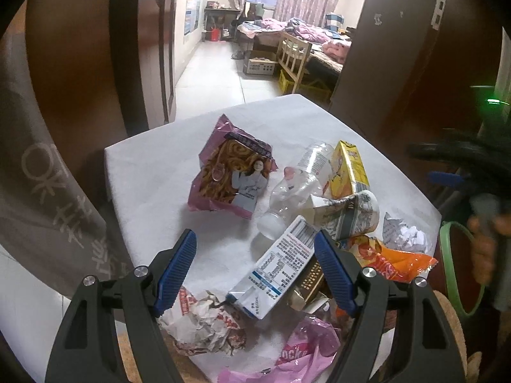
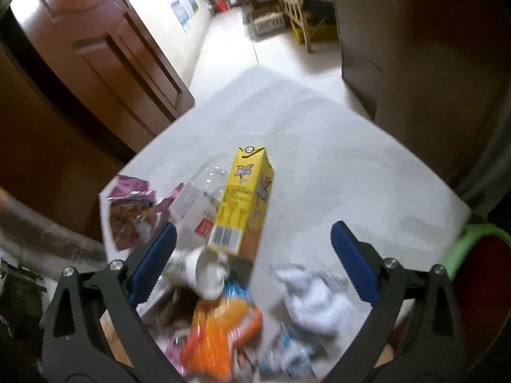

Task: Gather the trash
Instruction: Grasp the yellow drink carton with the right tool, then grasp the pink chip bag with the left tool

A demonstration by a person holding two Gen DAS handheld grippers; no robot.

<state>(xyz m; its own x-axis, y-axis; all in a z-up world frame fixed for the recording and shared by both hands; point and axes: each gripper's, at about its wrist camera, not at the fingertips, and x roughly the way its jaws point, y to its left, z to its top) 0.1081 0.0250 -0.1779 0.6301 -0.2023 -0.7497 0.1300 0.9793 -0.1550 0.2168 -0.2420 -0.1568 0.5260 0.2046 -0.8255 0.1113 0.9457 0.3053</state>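
Observation:
Trash lies heaped on a white-covered table (image 1: 153,172). In the left wrist view I see a pink snack bag (image 1: 230,175), a clear plastic bottle (image 1: 293,188), a yellow carton (image 1: 348,169), a crushed paper cup (image 1: 354,214) and a white-and-blue carton (image 1: 281,265). My left gripper (image 1: 255,236) hangs open over that white-and-blue carton, pads clear of it. In the blurred right wrist view, my right gripper (image 2: 254,226) stands wide open above the pile. The yellow carton (image 2: 242,204) shows between its fingers, untouched.
An orange wrapper (image 1: 392,261), crumpled white paper (image 1: 405,234), a red-and-white wrapper (image 1: 204,322) and a pink plastic bag (image 1: 303,351) lie near the table's front. A green-rimmed bin (image 2: 472,239) stands at the right edge. A brown door (image 2: 105,51) and a dark cabinet (image 2: 415,63) flank the table.

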